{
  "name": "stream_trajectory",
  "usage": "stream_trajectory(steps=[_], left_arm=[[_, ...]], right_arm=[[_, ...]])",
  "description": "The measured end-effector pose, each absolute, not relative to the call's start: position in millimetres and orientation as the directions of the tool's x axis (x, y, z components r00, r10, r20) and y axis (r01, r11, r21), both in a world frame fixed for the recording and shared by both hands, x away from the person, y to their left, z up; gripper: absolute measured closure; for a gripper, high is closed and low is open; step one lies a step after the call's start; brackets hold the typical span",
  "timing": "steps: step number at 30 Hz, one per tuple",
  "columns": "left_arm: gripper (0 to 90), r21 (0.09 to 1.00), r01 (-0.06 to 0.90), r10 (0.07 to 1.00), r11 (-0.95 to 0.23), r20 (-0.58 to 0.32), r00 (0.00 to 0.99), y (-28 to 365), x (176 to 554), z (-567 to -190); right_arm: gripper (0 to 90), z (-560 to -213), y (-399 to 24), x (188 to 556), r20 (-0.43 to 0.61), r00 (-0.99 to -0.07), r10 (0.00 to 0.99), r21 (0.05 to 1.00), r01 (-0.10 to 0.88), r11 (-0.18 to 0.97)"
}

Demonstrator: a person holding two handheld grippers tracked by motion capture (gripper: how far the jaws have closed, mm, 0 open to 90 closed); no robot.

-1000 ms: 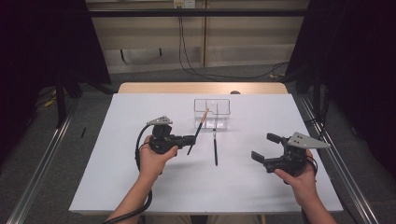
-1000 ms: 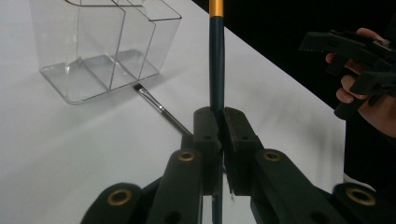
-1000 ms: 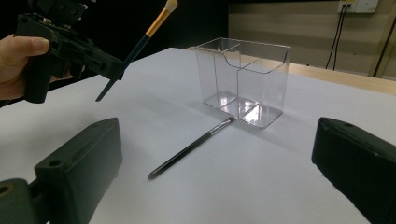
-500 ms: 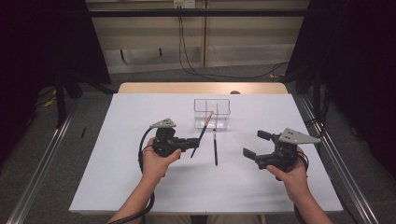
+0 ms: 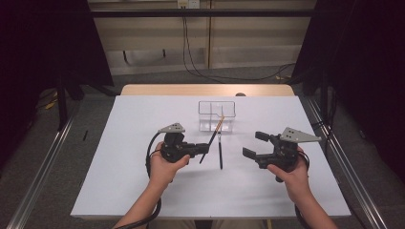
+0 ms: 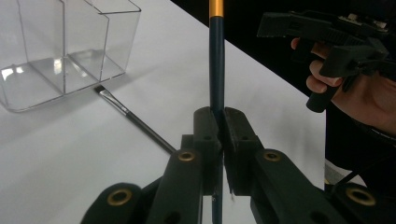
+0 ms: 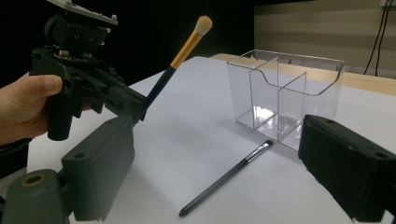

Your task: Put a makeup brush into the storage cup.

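Observation:
My left gripper [image 5: 203, 149] [image 6: 222, 116] is shut on the dark handle of a makeup brush [image 5: 215, 131] [image 6: 216, 70]. The brush has a gold ferrule and a tan tip, and it slants up toward a clear two-compartment organizer [image 5: 217, 114] [image 7: 285, 93]. A thin black brush [image 5: 220, 150] [image 7: 229, 177] lies flat on the white table just in front of the organizer. To its right, my right gripper [image 5: 252, 144] [image 7: 217, 135] stands open. Its jaws have just been closing a little, and nothing is between them.
The white tabletop [image 5: 143, 191] spreads wide around both hands. A wooden strip [image 5: 205, 89] runs along its far edge. Metal rails [image 5: 43, 162] flank the table, and cables hang at the back wall.
My right gripper has moved left, toward the thin black brush. The left gripper has stayed about where it was, with the makeup brush still in it.

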State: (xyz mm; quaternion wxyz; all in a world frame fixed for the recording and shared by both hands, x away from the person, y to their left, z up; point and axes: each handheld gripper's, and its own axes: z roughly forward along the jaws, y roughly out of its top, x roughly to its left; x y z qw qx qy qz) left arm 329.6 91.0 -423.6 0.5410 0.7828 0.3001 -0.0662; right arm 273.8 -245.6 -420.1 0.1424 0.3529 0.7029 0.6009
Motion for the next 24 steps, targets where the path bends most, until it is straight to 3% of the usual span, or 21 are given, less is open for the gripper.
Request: stream_trajectory(steps=[24], left_arm=[[84.8, 0.815, 0.518, 0.360, -0.258, -0.417, 0.835, 79.2, 323.2, -425.1]], right_arm=[[10.2, -415.4, -229.7, 280.2, 0.231, -0.725, 0.649, 0.943, 0.332, 0.036]])
